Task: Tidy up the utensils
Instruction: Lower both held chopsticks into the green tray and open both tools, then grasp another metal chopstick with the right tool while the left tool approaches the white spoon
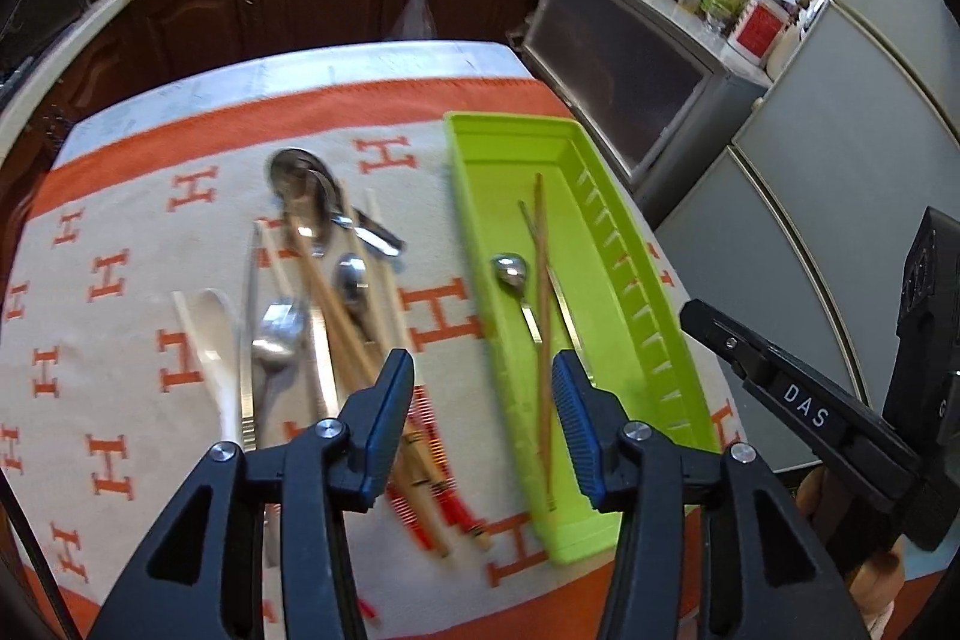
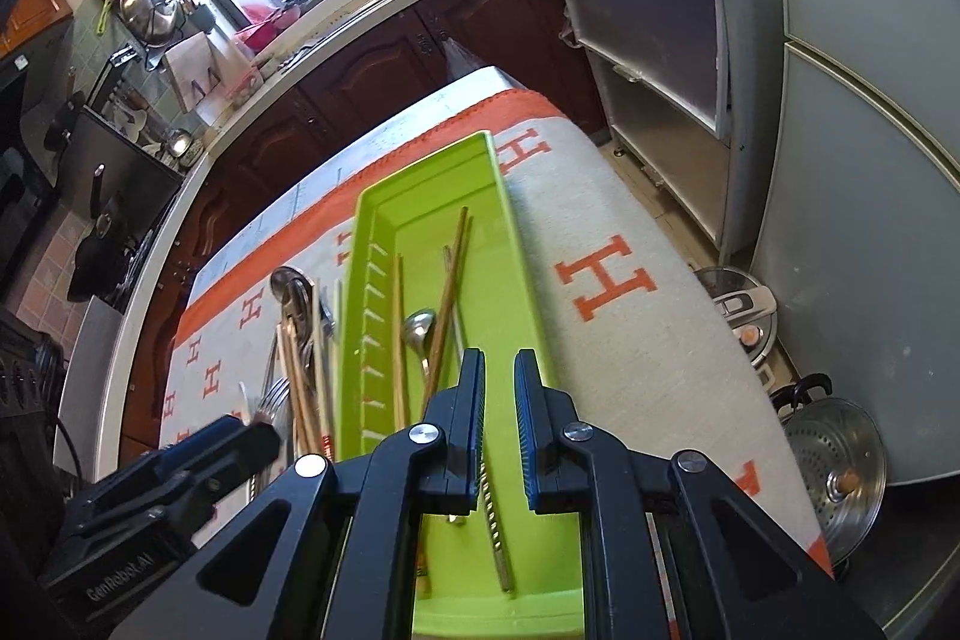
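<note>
Cutlery lies in a loose heap (image 1: 312, 280) on the orange-and-cream cloth (image 1: 120, 250), left of the green tray (image 1: 600, 232): steel spoons, a fork (image 1: 276, 334), a white spoon (image 1: 210, 334), wooden and pale chopsticks, all crossing one another. The tray, long and slotted along one wall, already holds a small steel spoon (image 1: 510, 271) and several chopsticks (image 1: 542, 292) lying lengthwise.

Left gripper (image 1: 483, 388) hovers above the tray's near left wall, jaws standing moderately apart with nothing between the pads. Right gripper (image 2: 499, 424) hangs over the tray's near end, jaws narrow; a thin ridged metal piece (image 2: 495, 526) shows through the slot below them, but whether the pads pinch it cannot be told.

Handling assessment: steel pieces are stiff, light and slippery; best taken across the flat handle at mid-length, not the bowl. Chopsticks are lighter and will roll or pivot if pinched near one end, so a central grip is advised. The white spoon may be ceramic or plastic; treat as breakable. Overlapping items will likely drag their neighbours when lifted.
</note>
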`<act>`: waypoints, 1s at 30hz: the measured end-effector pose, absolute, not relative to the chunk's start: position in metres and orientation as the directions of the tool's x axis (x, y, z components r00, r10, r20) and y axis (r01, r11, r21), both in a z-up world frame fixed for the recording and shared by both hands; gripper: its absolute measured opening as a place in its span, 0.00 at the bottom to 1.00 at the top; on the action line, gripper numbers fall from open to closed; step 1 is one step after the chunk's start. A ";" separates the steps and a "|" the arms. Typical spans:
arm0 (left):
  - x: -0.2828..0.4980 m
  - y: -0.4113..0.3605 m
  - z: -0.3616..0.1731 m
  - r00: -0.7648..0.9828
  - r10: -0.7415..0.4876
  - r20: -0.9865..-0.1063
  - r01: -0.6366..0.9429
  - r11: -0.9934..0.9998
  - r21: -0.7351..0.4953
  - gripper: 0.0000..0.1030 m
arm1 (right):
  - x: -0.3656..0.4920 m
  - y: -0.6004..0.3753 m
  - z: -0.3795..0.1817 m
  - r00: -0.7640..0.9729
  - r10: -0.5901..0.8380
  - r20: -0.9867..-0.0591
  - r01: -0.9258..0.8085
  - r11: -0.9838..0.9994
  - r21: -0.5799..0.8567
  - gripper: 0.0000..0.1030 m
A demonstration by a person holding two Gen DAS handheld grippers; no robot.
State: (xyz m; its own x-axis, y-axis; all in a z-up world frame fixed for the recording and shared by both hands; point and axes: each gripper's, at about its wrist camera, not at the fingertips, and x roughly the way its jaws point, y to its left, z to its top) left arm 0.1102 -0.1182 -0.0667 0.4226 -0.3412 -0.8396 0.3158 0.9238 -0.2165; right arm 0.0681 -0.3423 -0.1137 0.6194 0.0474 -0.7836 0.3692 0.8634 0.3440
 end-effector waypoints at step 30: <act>0.081 0.060 -0.117 0.441 -0.218 -0.871 0.081 0.976 -0.203 0.47 | 0.096 -0.157 -0.108 0.465 0.298 -0.833 0.017 0.938 0.345 0.13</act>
State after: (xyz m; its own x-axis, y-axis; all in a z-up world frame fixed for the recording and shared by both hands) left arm 0.0815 0.0602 -0.1173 0.4408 -0.2177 -0.8708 0.0810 0.9758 -0.2030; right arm 0.0963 -0.1573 -0.1084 0.4653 0.2983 -0.8334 0.0172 0.9383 0.3454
